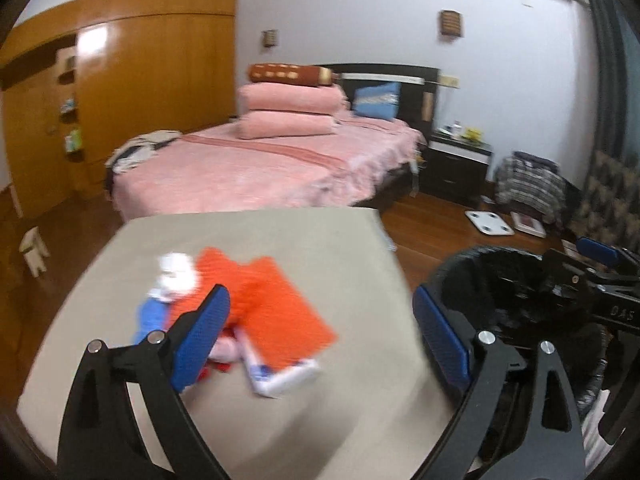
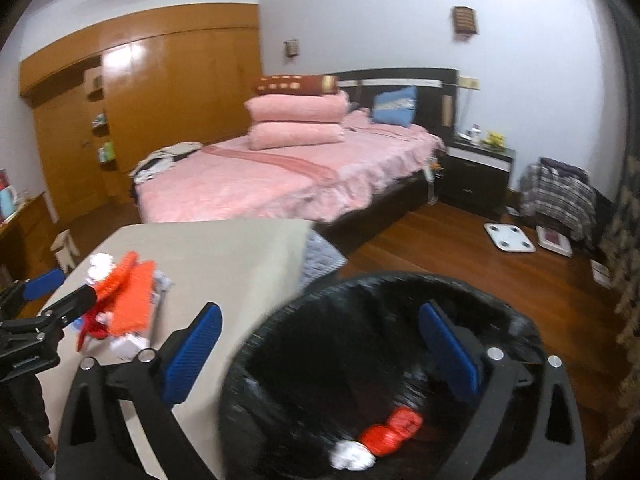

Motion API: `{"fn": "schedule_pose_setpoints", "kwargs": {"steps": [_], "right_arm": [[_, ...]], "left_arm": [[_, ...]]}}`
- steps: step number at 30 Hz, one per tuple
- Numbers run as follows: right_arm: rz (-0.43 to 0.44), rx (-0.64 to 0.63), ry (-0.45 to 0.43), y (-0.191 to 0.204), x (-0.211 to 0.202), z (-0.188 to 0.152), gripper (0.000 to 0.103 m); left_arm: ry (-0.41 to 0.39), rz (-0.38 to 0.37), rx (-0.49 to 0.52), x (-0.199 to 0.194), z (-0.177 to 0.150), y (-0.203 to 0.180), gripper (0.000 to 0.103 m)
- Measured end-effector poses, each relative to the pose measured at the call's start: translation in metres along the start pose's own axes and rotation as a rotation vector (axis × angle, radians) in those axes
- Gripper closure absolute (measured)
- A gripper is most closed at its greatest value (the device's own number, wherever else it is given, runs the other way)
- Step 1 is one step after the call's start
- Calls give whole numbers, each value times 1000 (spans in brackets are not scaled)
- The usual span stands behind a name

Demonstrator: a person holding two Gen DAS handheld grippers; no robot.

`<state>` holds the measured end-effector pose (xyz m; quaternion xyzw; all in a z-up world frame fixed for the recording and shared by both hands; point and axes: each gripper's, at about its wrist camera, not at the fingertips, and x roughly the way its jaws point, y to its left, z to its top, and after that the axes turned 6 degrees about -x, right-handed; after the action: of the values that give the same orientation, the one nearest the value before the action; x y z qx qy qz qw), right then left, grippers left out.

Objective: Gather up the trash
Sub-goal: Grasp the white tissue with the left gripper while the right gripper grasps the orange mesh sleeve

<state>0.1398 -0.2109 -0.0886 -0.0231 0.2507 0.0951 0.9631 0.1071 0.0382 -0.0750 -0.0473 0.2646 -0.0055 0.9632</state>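
Right hand-held gripper [image 2: 320, 344] gapes wide over bin [image 2: 280, 320]; left hand-held gripper [image 1: 320, 328] wide above wrappers [image 1: 264, 312] on counter [image 1: 320, 236].

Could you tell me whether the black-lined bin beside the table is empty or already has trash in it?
Not empty: the bin already holds a red wrapper and a crumpled white tissue at the bottom, under the open right gripper.

R gripper [image 2: 320, 344] over bin, jaws wide apart, empty.
Black-lined trash bin [image 2: 516, 320] beside beige table [image 2: 224, 248]; red wrapper [image 2: 394, 432] + white crumpled tissue [image 2: 352, 456] inside at bottom. L gripper [image 2: 60, 296] at trash pile [image 2: 128, 300] on table (orange, white, red bits), grip unclear. Blurry.
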Motion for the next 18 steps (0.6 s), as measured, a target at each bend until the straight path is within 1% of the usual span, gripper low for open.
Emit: {"fn": "schedule_pose_setpoints", "kwargs": {"steps": [6,9,11,12,18], "right_arm": [[86,-16,-18,44,29,19,6],[125,-28,-24,67,44,28,6],[144,-44,-27,82,54,33,6],[150,-49,-27,85,59,33,6],[175,-74,-20,115,86,40,6]], "left_arm": [[-25,117,-59,8,18,57,13],[-23,156,-81,16,24,80,14],[-16,180,-89,23,27,94,16],[-10,186,-93,27,27,100,18],[34,204,-116,58,29,128,18]]}}
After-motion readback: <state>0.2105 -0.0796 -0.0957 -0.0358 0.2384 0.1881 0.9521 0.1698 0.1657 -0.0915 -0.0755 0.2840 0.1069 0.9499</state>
